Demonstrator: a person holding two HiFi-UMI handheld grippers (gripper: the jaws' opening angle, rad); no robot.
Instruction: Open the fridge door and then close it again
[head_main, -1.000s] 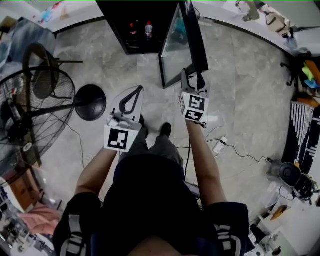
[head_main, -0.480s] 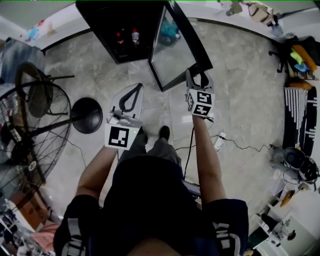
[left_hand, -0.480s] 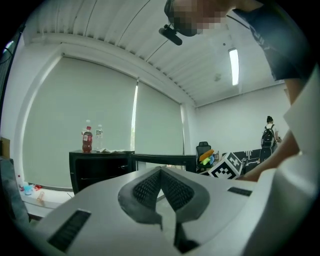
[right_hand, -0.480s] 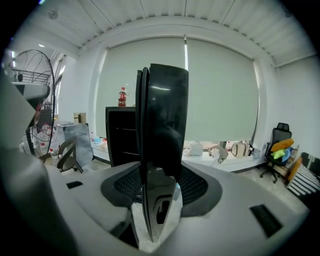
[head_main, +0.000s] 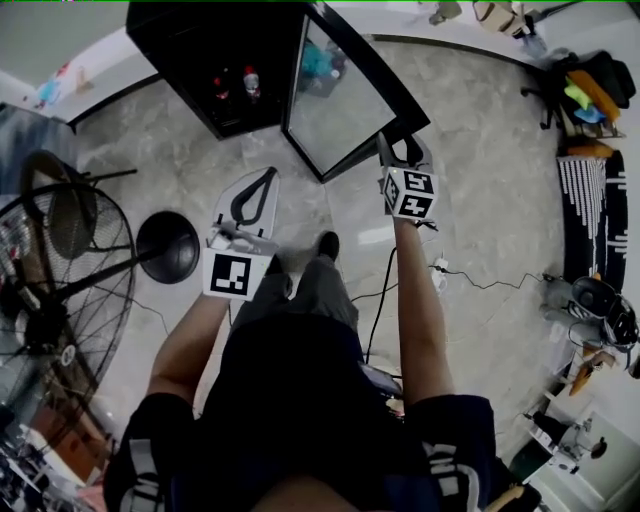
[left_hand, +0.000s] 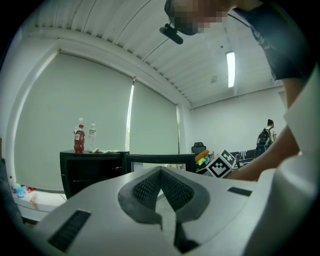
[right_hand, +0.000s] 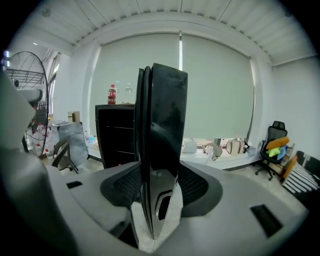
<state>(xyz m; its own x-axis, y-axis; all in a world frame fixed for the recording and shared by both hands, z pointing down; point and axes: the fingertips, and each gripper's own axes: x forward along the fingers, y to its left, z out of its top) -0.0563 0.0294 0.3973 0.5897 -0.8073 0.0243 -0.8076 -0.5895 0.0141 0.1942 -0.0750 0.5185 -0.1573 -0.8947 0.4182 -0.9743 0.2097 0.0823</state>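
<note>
A low black fridge (head_main: 180, 45) stands at the top of the head view with two bottles (head_main: 234, 84) on it. Its glass door (head_main: 340, 100) stands swung out. My right gripper (head_main: 402, 150) is shut on the door's free edge, and in the right gripper view that dark edge (right_hand: 161, 125) runs upright between the pads of the right gripper (right_hand: 155, 200). My left gripper (head_main: 262, 185) hangs shut and empty left of the door, apart from it. The left gripper view shows the left gripper (left_hand: 161, 172) pointing level at the fridge (left_hand: 92, 170).
A big standing fan (head_main: 60, 260) with a round base (head_main: 168, 247) is at the left. A cable and power strip (head_main: 438, 275) lie on the floor to the right. Chairs, bags and clutter (head_main: 585, 90) line the right side. My feet (head_main: 325, 245) are just below the door.
The right gripper has moved right and up in the head view, taking the door's edge with it; more of the glass now shows. The left gripper shifted slightly.
</note>
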